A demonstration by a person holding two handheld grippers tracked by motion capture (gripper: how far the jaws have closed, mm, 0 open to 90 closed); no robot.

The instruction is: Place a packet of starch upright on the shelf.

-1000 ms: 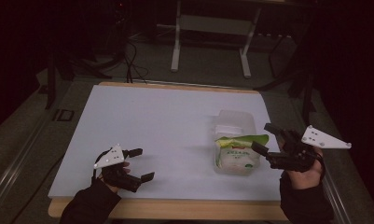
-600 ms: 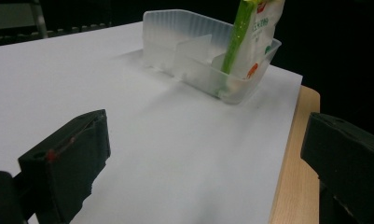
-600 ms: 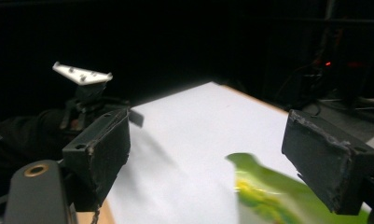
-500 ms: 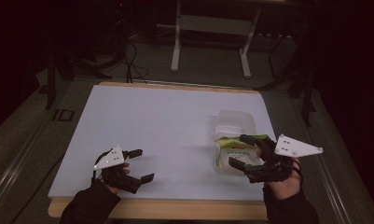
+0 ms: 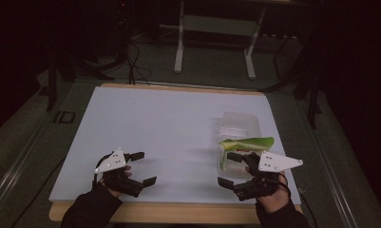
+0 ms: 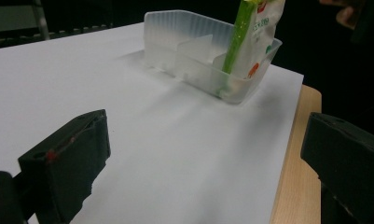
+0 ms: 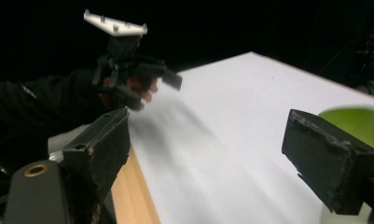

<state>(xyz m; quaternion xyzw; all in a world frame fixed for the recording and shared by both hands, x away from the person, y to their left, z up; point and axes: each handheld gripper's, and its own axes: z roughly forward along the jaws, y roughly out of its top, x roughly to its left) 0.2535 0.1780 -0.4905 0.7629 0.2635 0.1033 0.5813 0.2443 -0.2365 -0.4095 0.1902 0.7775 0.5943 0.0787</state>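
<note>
Left gripper (image 5: 143,167): held low over the near left part of the table, close to the front edge; its jaws are spread wide, and nothing is held between them, as is seen in the left gripper view, where only bare white sheet lies between the two black jaws
Right gripper (image 5: 232,170): held over the near right part of the table, just in front of the tub; its jaws are spread wide and nothing is gripped; one fingertip is seen at the near end of the tub in the high view, but whether it touches the tub cannot be told
Tub (image 5: 240,124): a clear plastic tub, placed on the right half of the white sheet, its long side running away from the person; inner dividers are seen in the left gripper view (image 6: 194,49)
Packet (image 5: 247,142): a green and white packet, stood in the near end of the tub, tilted, its green top rising above the rim; in the left gripper view (image 6: 254,32) it is seen leaning against the end wall
Table (image 5: 150,118): covered by a white sheet, with a wooden edge left bare along the front
Other hand: seen in the right gripper view, the left gripper (image 7: 152,91) is held above the far side of the sheet, well apart from the tub
</note>
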